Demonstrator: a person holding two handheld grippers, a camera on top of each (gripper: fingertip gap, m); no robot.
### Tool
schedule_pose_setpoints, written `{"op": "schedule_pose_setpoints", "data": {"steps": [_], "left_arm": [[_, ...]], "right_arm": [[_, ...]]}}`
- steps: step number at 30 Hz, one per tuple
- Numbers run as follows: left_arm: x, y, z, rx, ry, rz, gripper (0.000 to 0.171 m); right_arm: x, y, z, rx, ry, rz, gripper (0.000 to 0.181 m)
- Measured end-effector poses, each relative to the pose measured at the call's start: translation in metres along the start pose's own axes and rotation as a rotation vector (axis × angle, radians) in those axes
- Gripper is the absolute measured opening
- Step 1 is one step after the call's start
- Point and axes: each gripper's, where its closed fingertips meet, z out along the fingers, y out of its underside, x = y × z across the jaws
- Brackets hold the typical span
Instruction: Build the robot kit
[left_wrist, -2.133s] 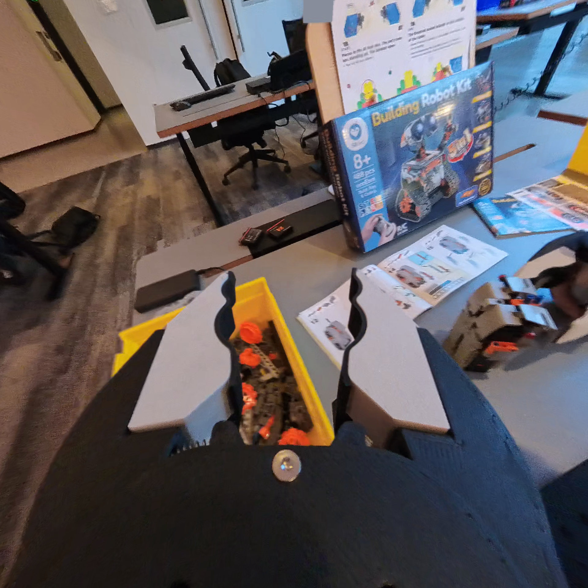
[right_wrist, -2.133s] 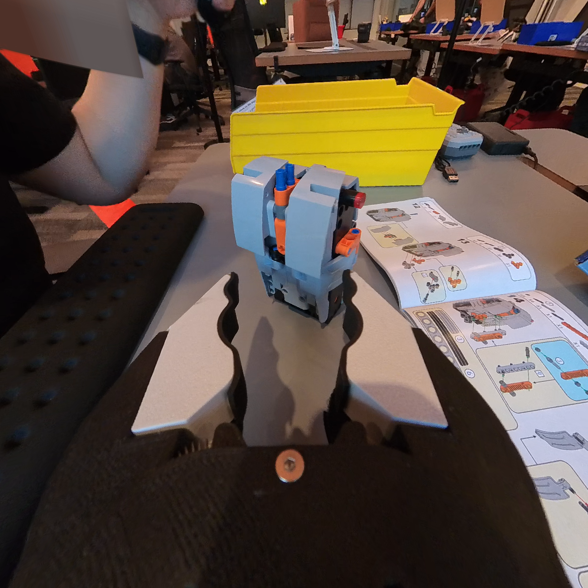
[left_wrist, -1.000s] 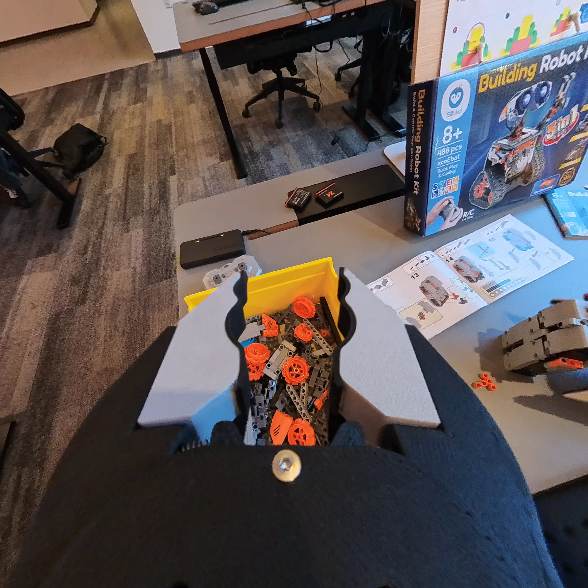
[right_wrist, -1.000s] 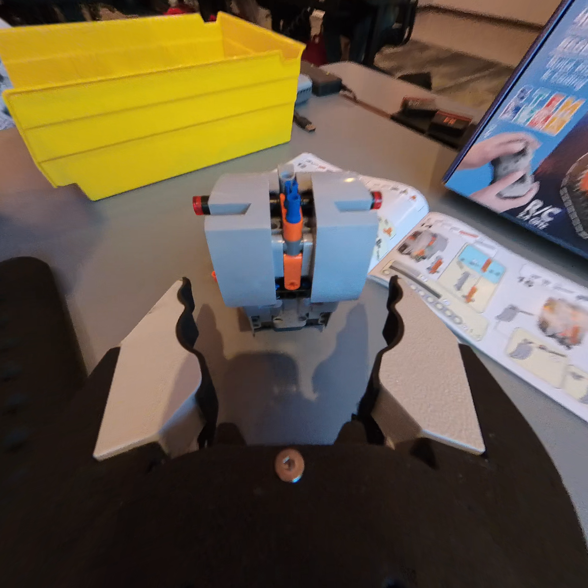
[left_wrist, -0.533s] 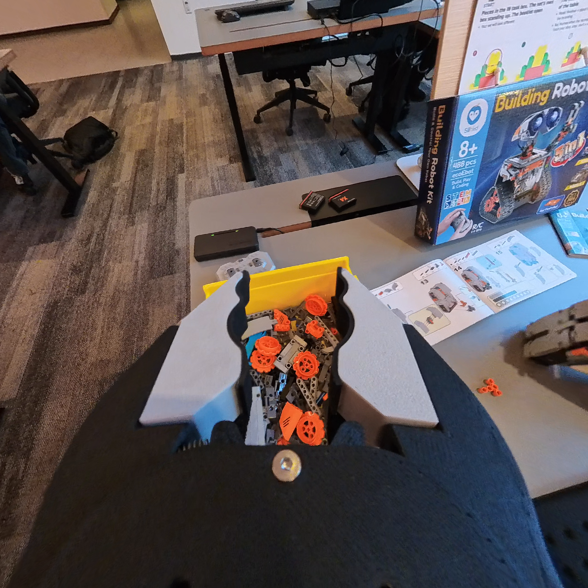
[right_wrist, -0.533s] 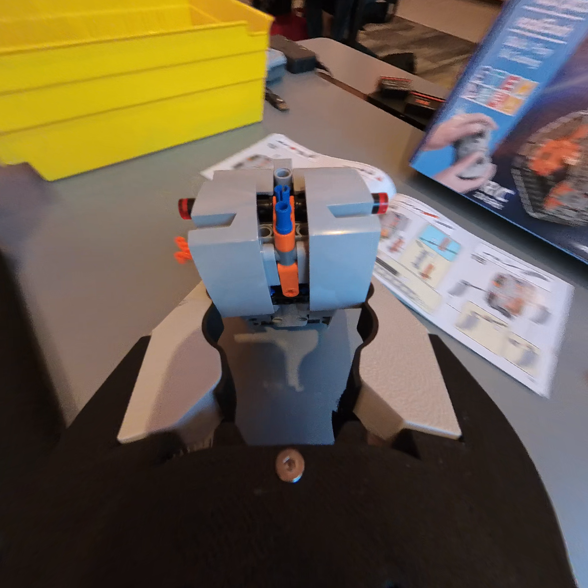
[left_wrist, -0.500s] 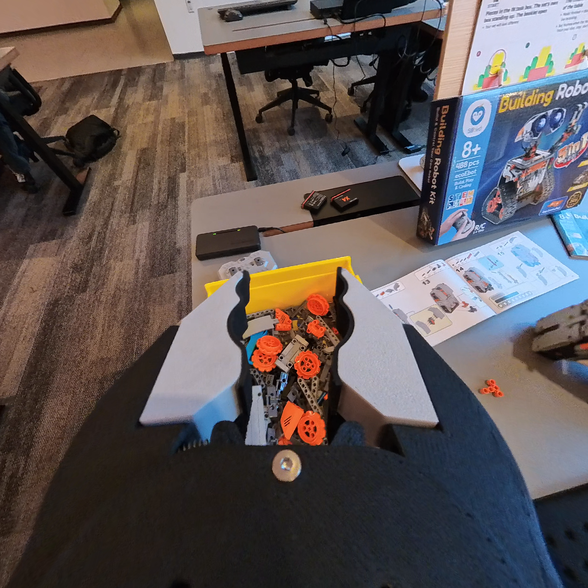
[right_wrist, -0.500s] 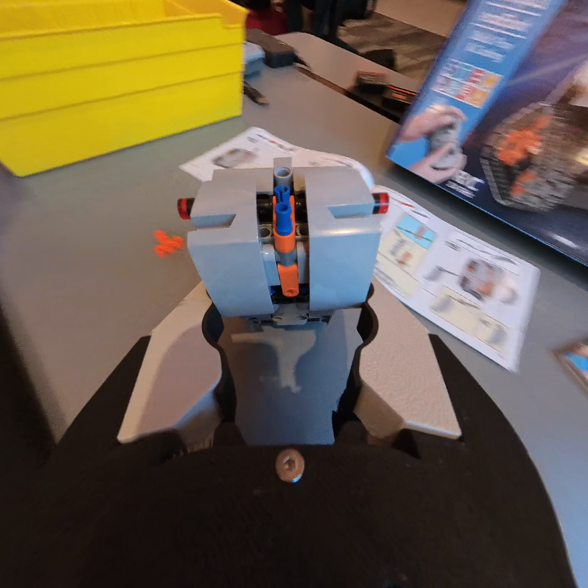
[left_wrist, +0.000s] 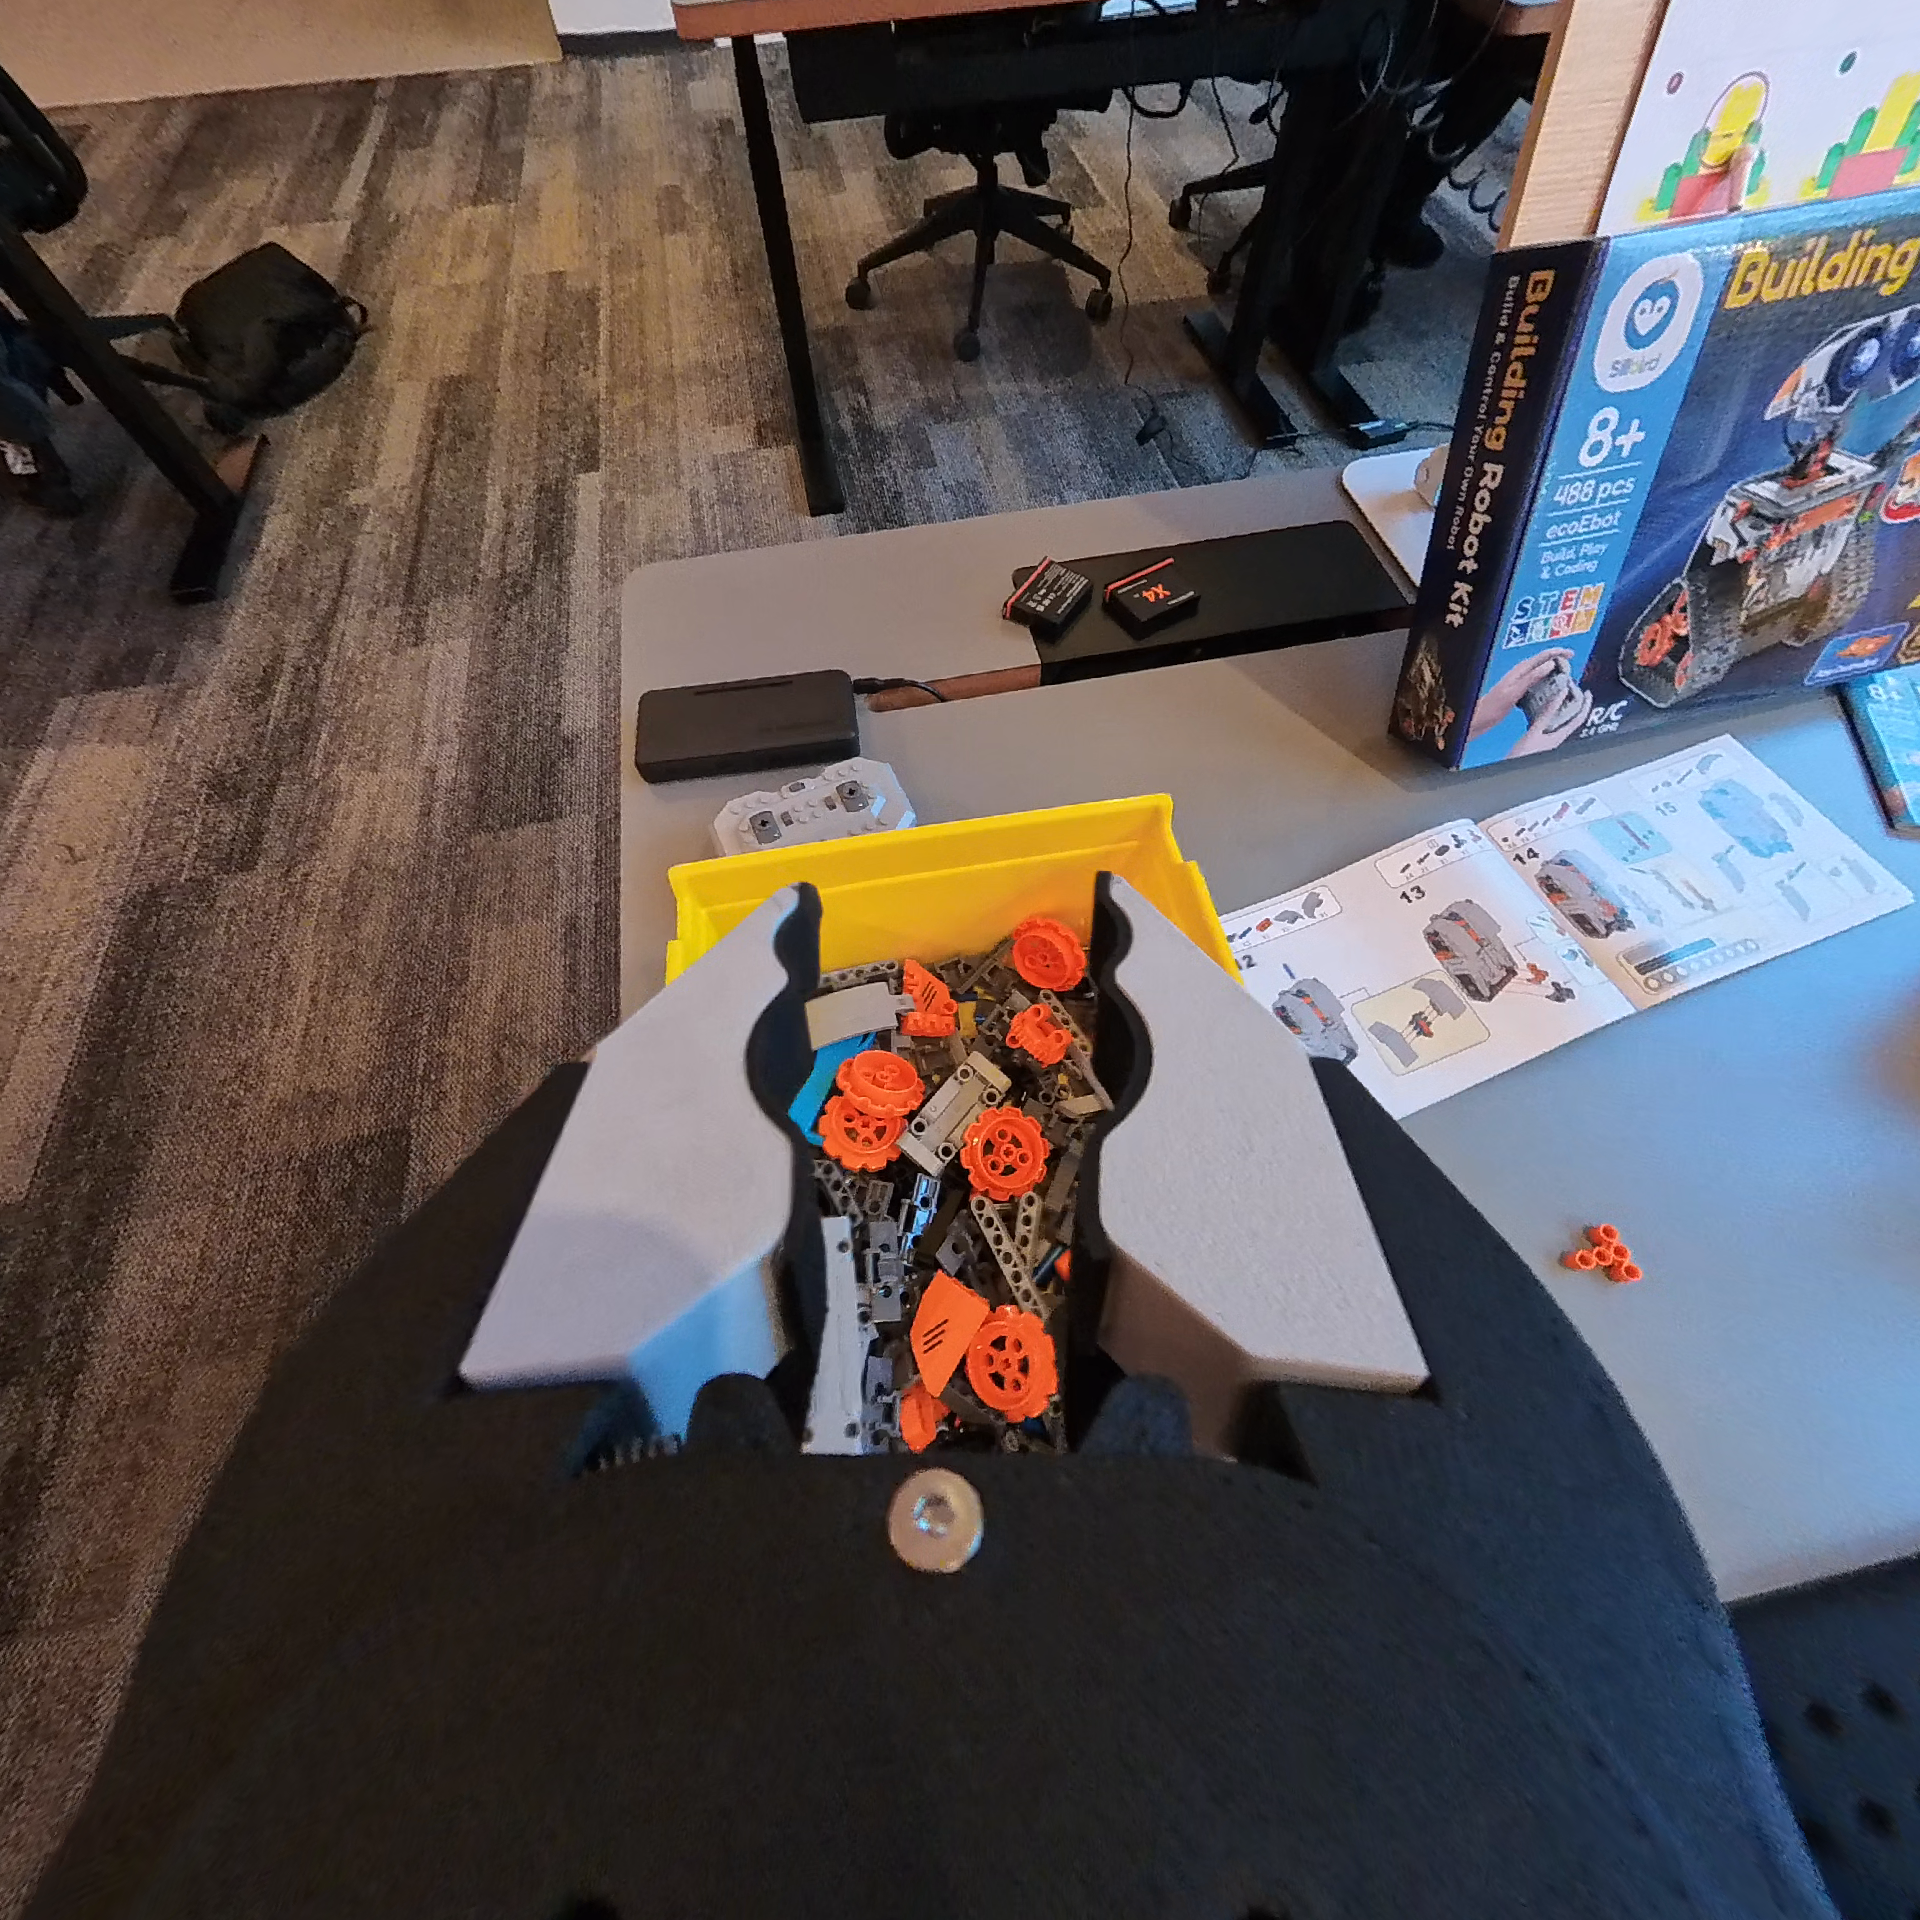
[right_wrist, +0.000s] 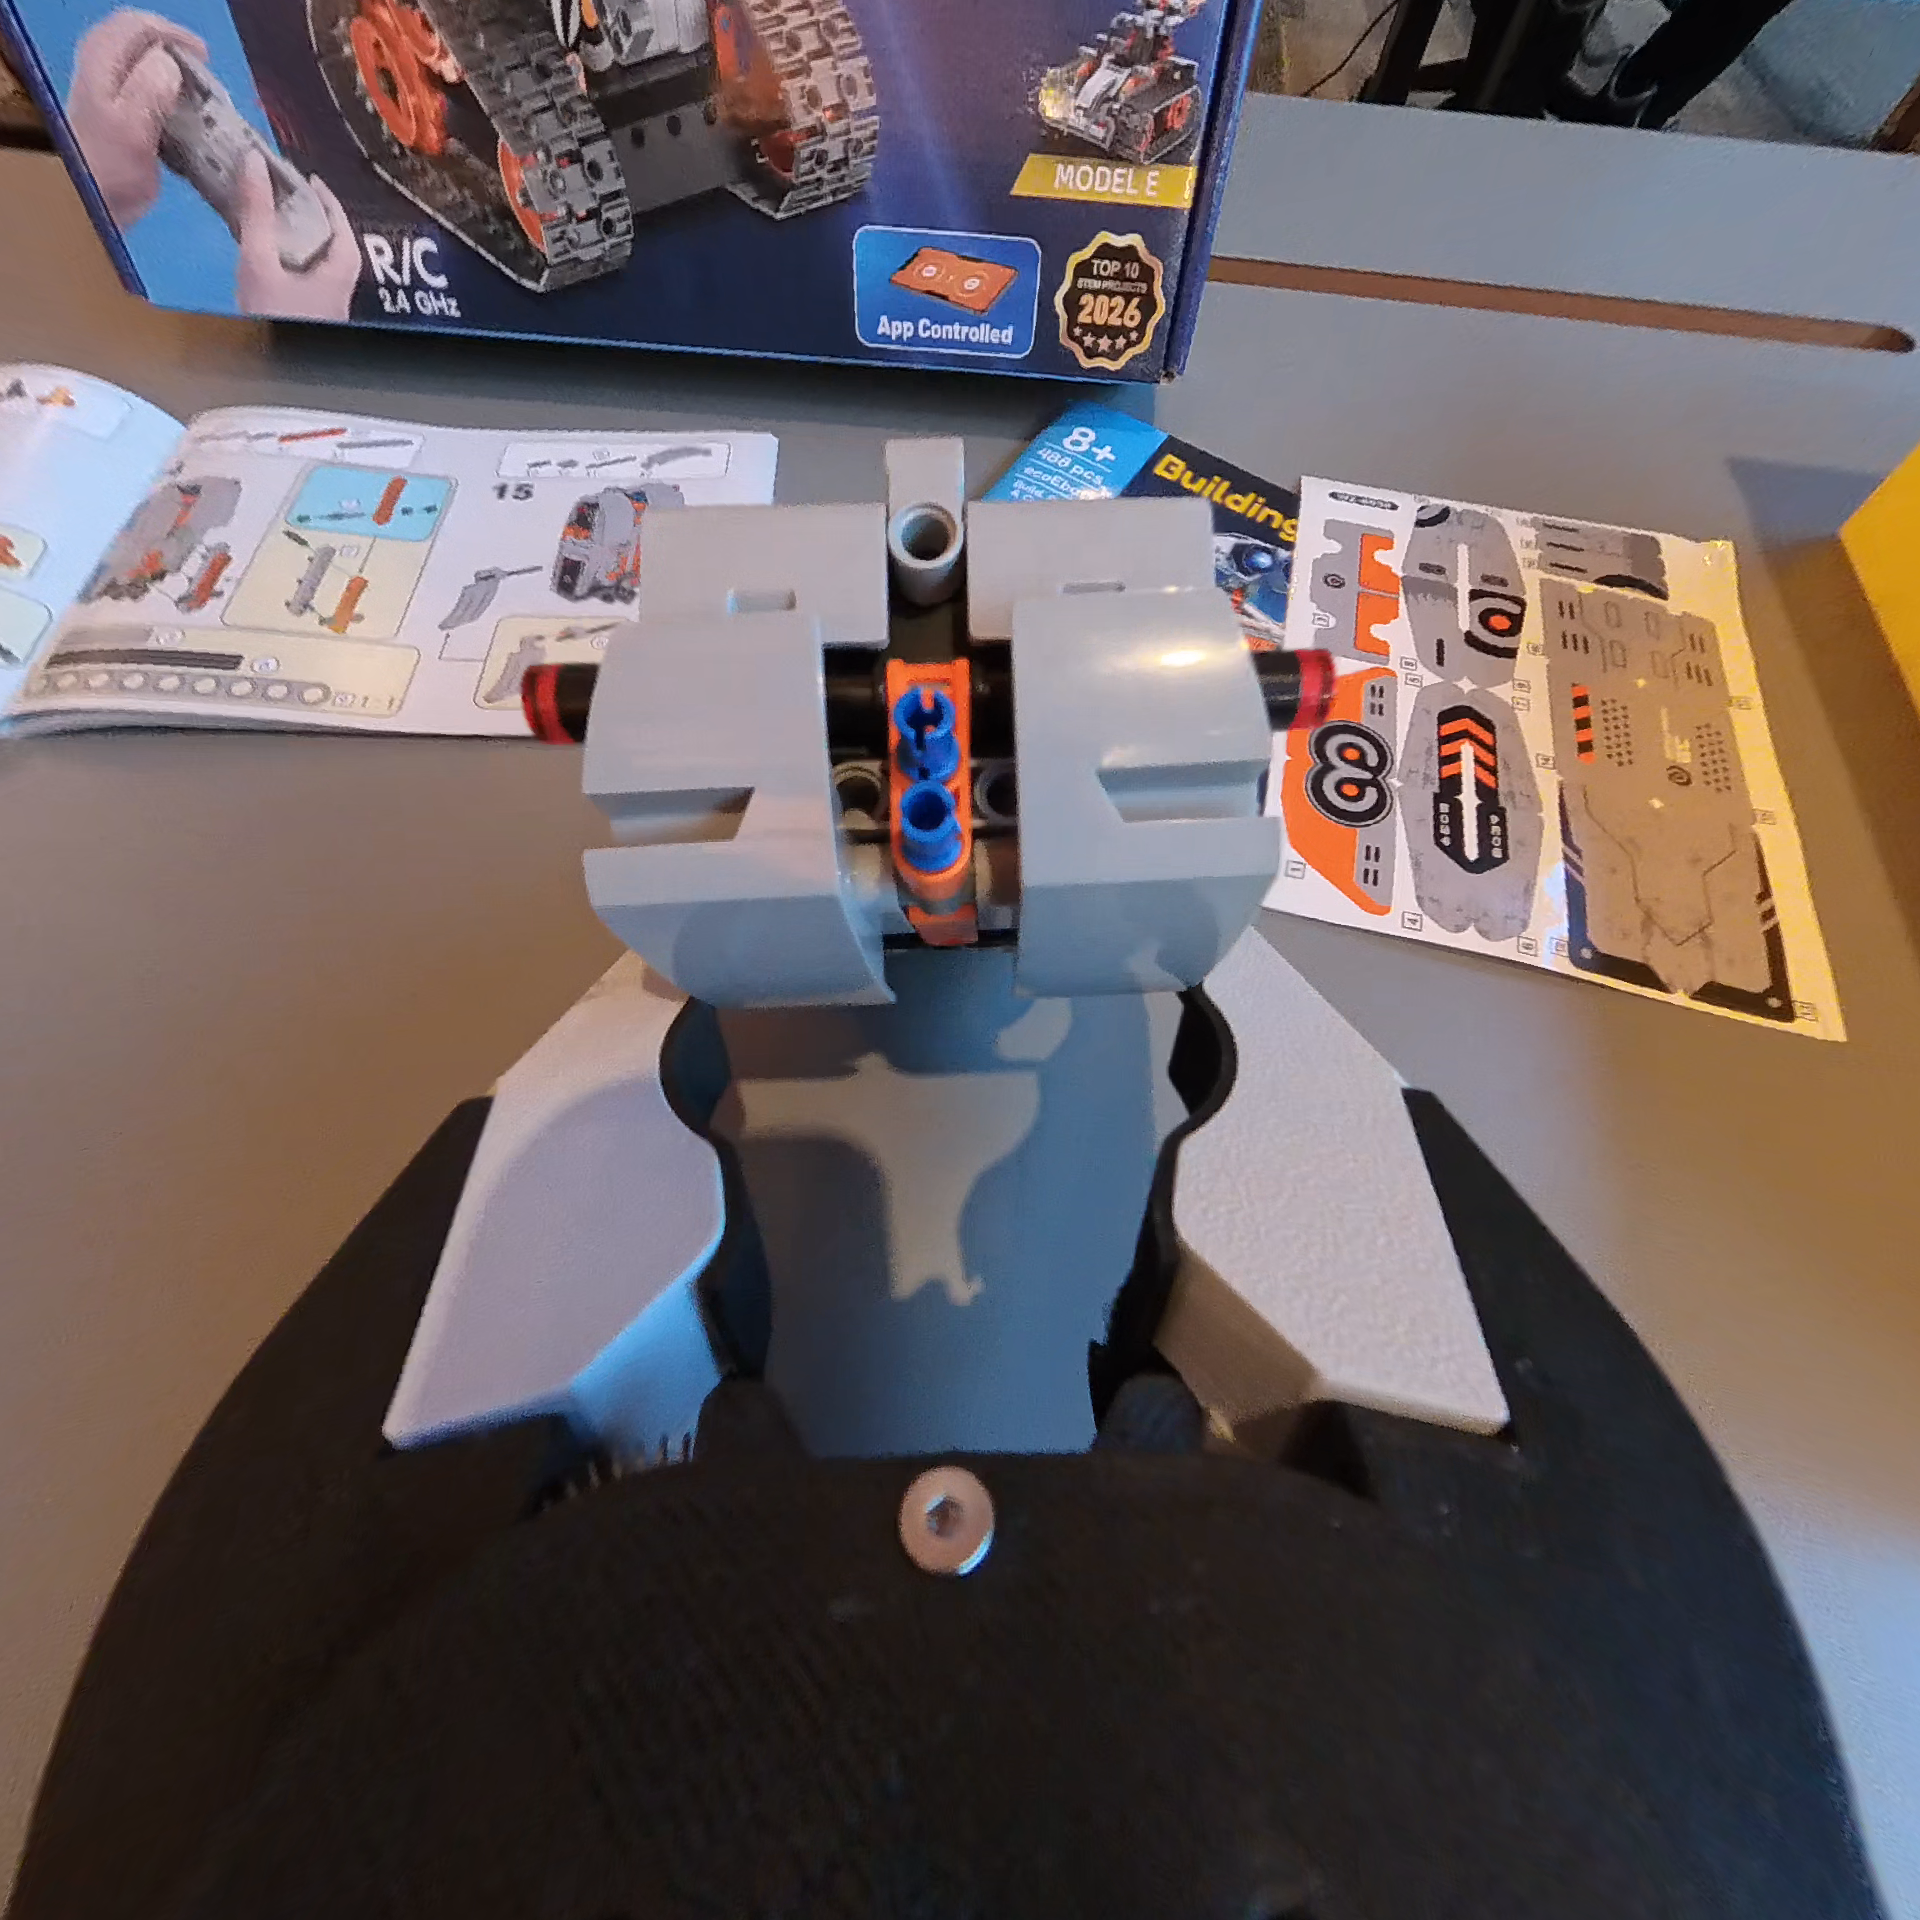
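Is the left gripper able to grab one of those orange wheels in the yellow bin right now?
Probably yes. The left gripper is open above the yellow bin, which has no lid, and an orange wheel lies on top between its fingers.

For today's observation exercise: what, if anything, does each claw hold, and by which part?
Right claw grips the grey block assembly by its lower end. Left claw holds nothing, open above the yellow bin.

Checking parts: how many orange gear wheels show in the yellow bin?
5 orange wheels: one far, two touching at left, one middle, one nearest; others may be buried.
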Motion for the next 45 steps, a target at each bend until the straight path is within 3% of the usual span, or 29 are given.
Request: {"op": "schedule_pose_setpoints", "data": {"steps": [3, 9, 14, 19, 33, 40, 45], "left_arm": [[0.012, -0.002, 0.005, -0.005, 0.033, 0.011, 0.048], [0.068, -0.006, 0.032, -0.05, 0.121, 0.1, 0.057], [0.118, 0.001, 0.058, -0.11, 0.174, 0.246, 0.061], [0.144, 0.003, 0.062, -0.115, 0.233, 0.286, 0.056], [0.124, -0.001, 0.049, -0.091, 0.22, 0.25, 0.055], [0.119, -0.003, 0.045, -0.079, 0.223, 0.235, 0.054], [0.117, -0.004, 0.046, -0.076, 0.228, 0.228, 0.054]], "right_arm": [[0.002, 0.001, 0.0, 0.007, 0.011, 0.0, 0.087], [-0.001, -0.006, -0.013, 0.055, 0.015, -0.048, 0.11], [-0.003, 0.009, -0.011, 0.0, -0.023, -0.024, 0.103], [0.0, -0.015, -0.017, 0.007, -0.055, -0.055, 0.103], [0.009, -0.026, 0.003, -0.492, -0.145, -0.274, 0.104], [0.009, -0.028, 0.01, -0.552, -0.124, -0.32, 0.104], [0.009, -0.027, 0.011, -0.513, -0.111, -0.321, 0.104]]}}
